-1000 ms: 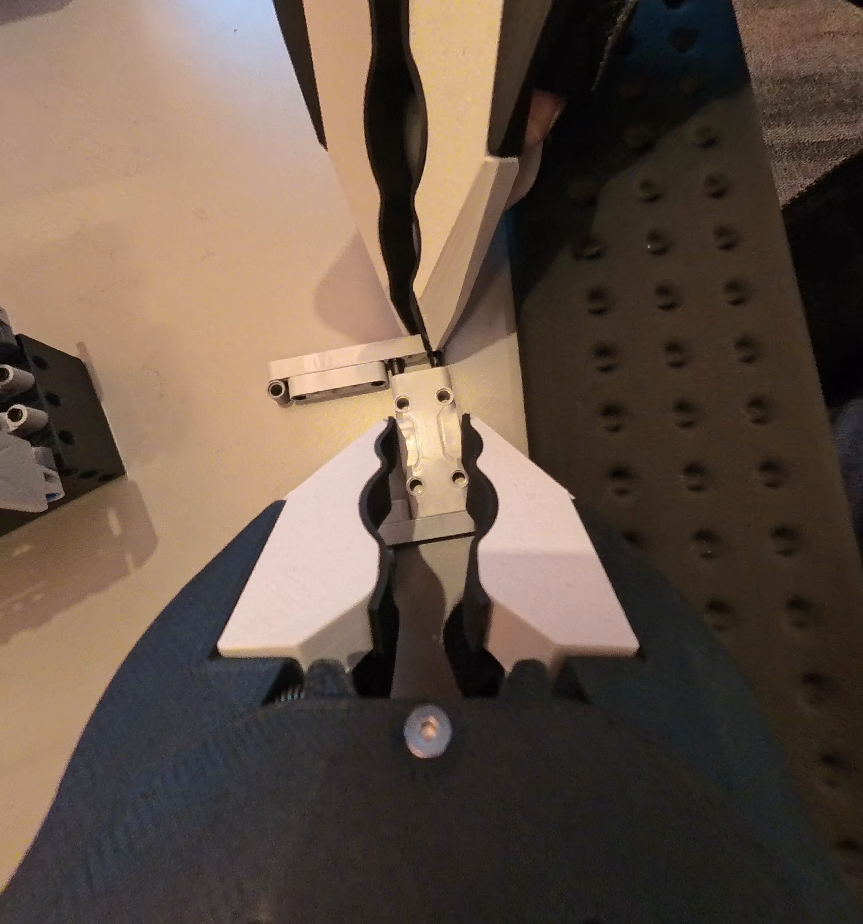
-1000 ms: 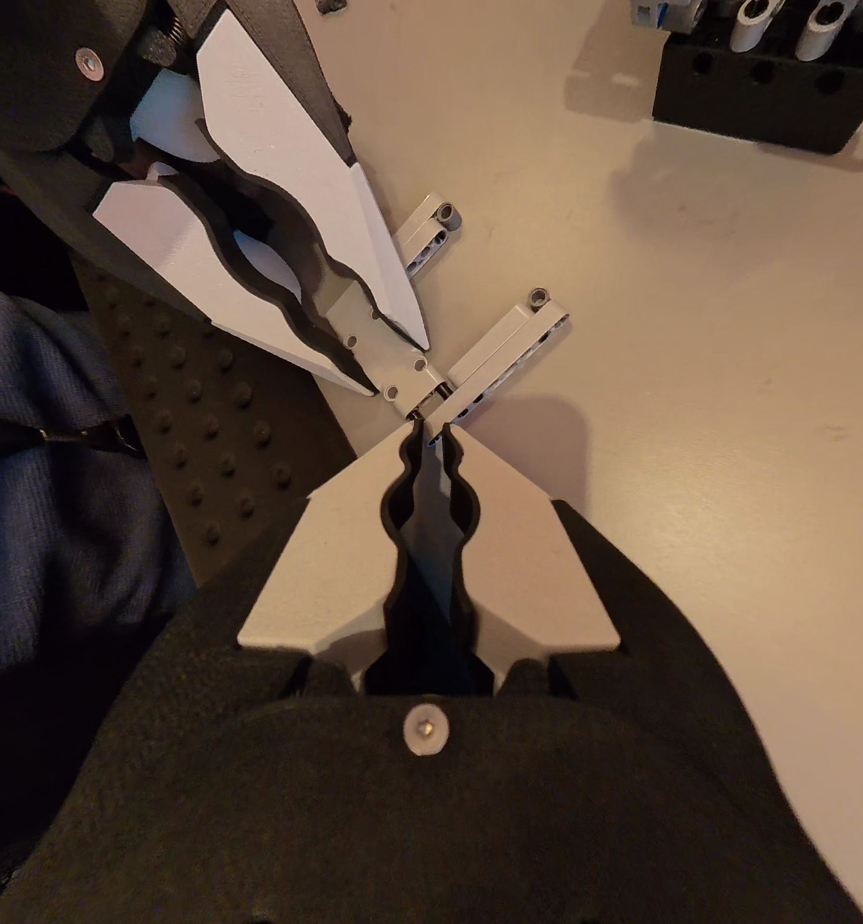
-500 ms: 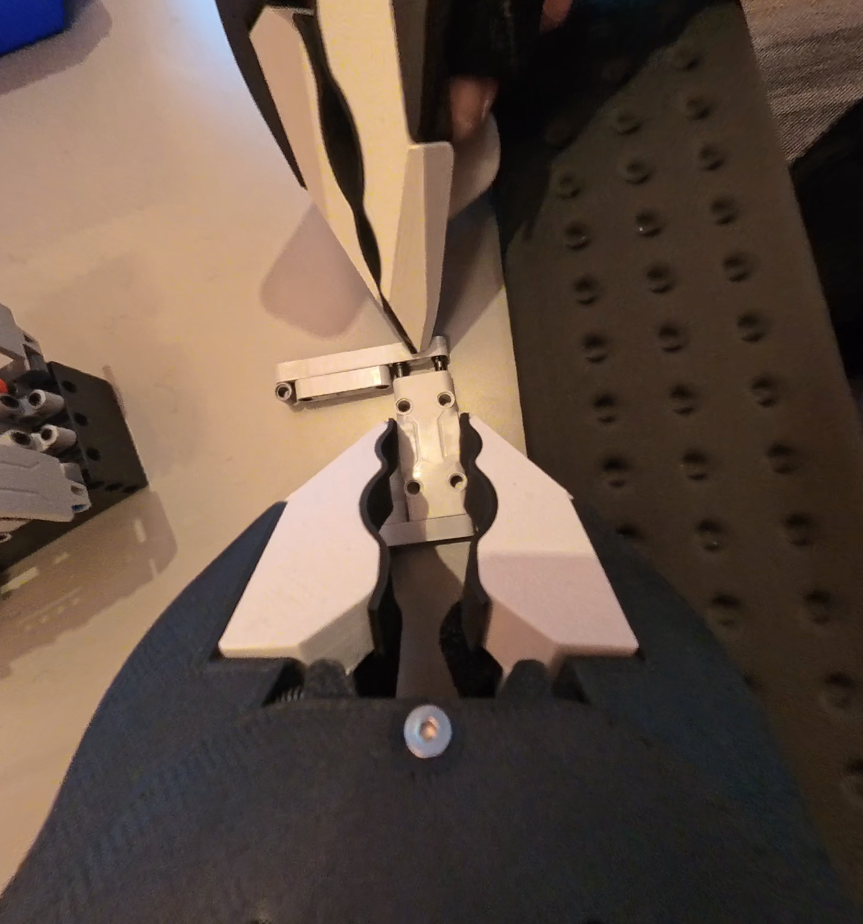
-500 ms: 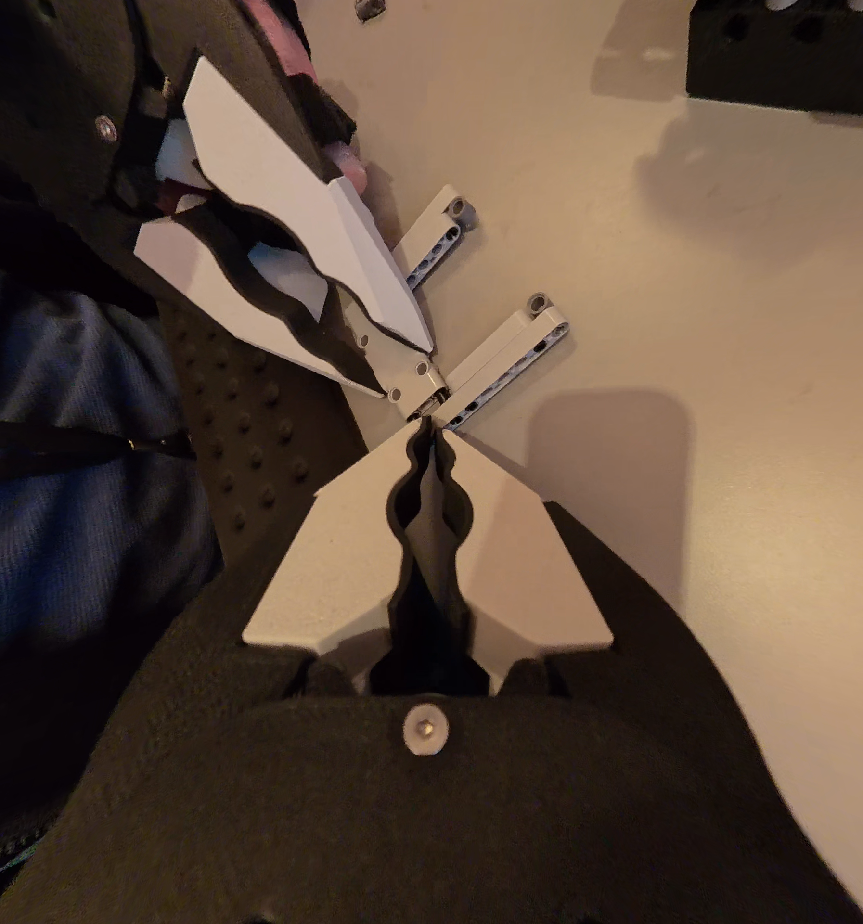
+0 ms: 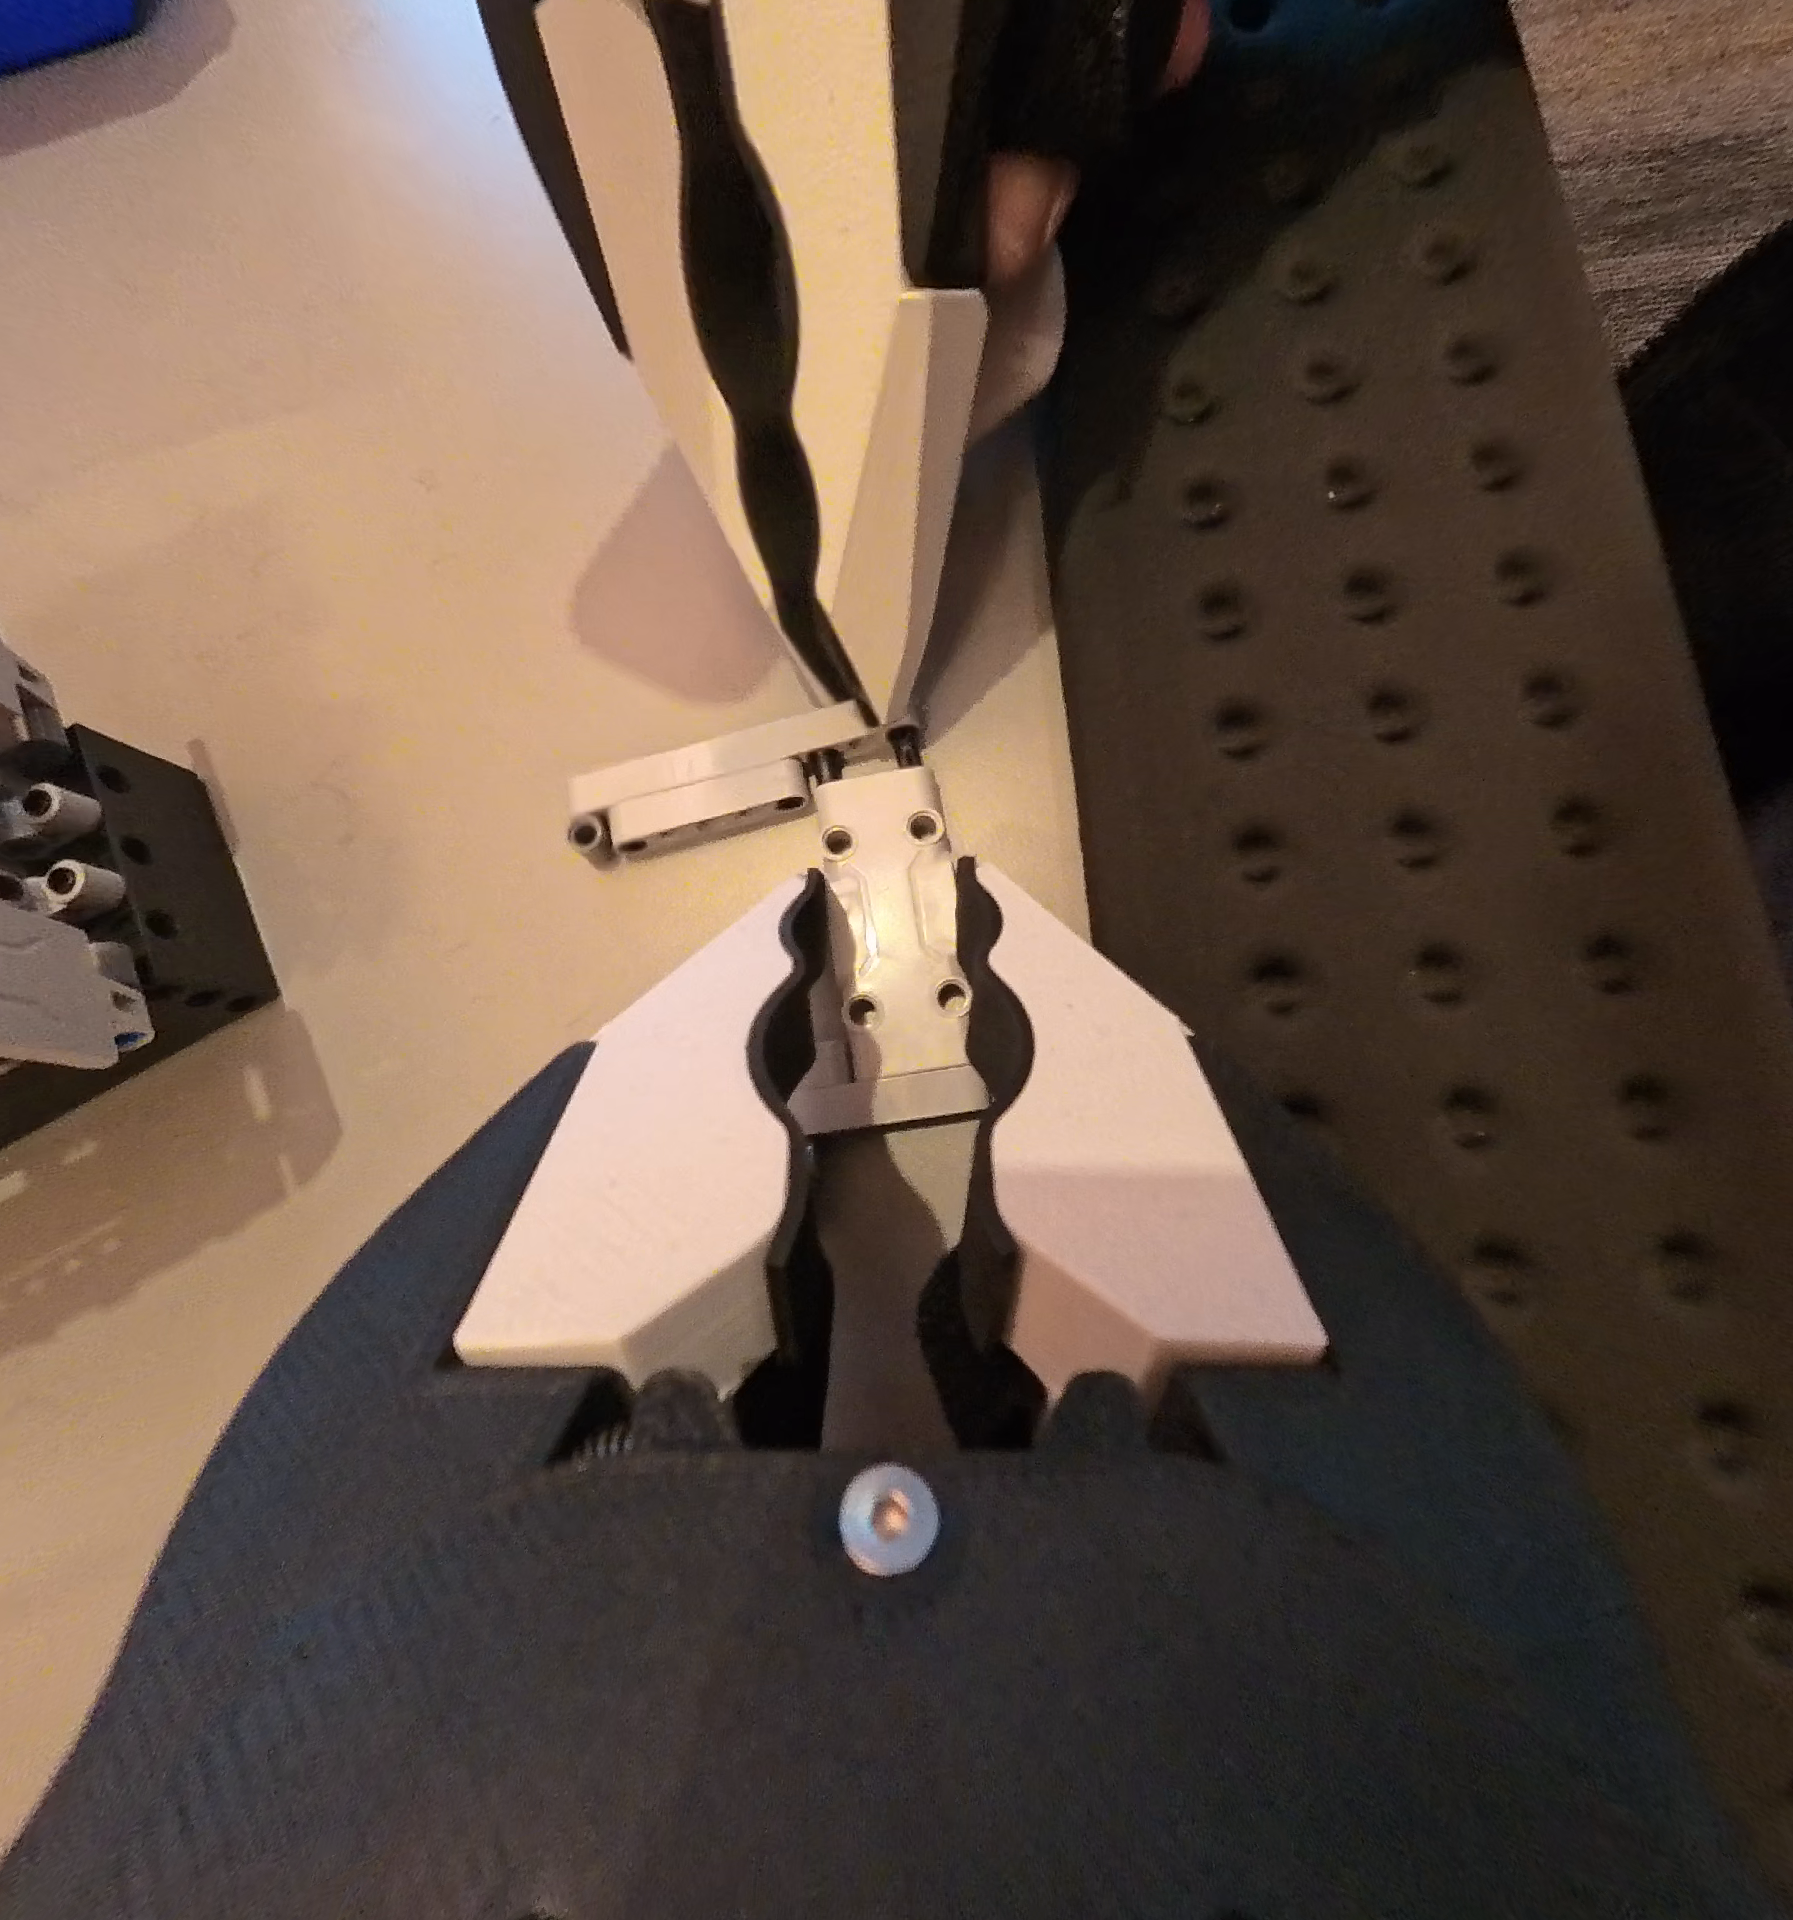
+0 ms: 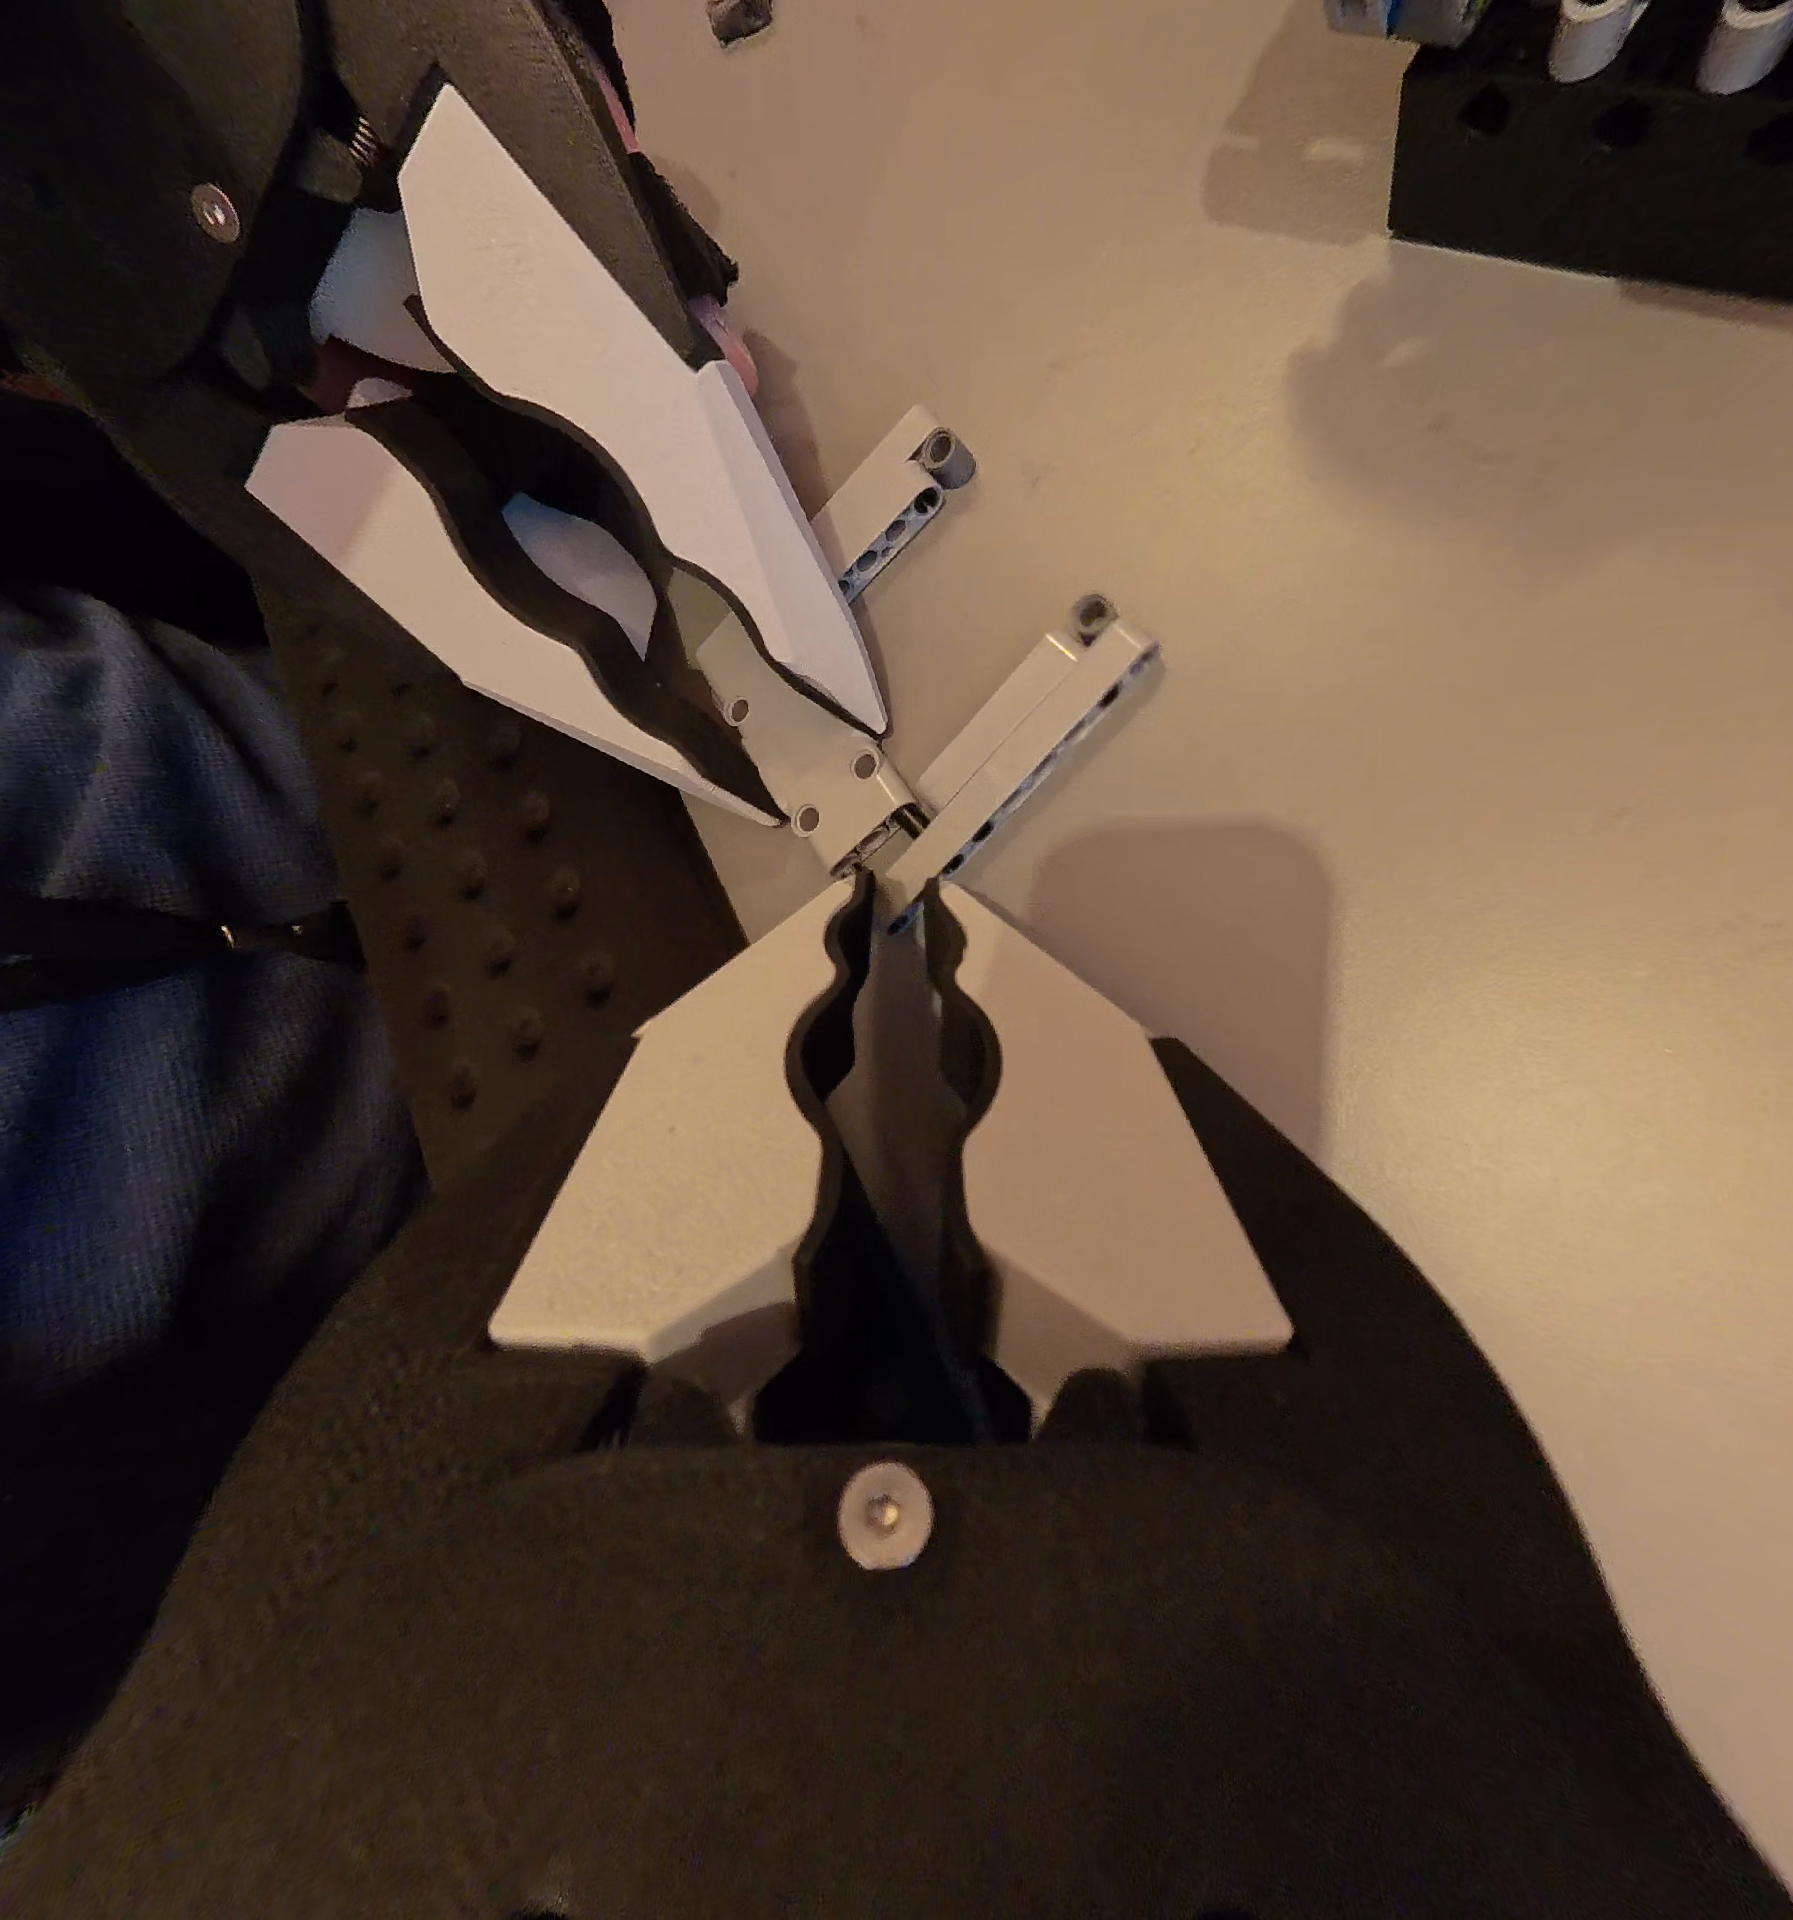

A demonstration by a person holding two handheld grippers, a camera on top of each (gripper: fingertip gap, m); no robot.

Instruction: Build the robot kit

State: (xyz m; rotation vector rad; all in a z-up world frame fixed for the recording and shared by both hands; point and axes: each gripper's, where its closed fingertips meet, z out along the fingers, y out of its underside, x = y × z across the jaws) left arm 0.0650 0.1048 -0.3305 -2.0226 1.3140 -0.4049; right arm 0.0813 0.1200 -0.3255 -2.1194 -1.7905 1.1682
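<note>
While gripped, panel [image 5: 892, 935] near table edge [image 5: 1063, 831]

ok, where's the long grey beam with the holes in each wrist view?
Left wrist view: long grey beam lies left of centre, just beyond the left hand-held gripper.
Right wrist view: it runs up-right from centre, ahead of the right hand-held gripper.
Shared landmark: the flat grey four-hole connector touching its end.

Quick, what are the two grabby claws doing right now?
Left gripper: closed on the grey panel piece.
Right gripper: closed on the end of the light grey beam.
</note>
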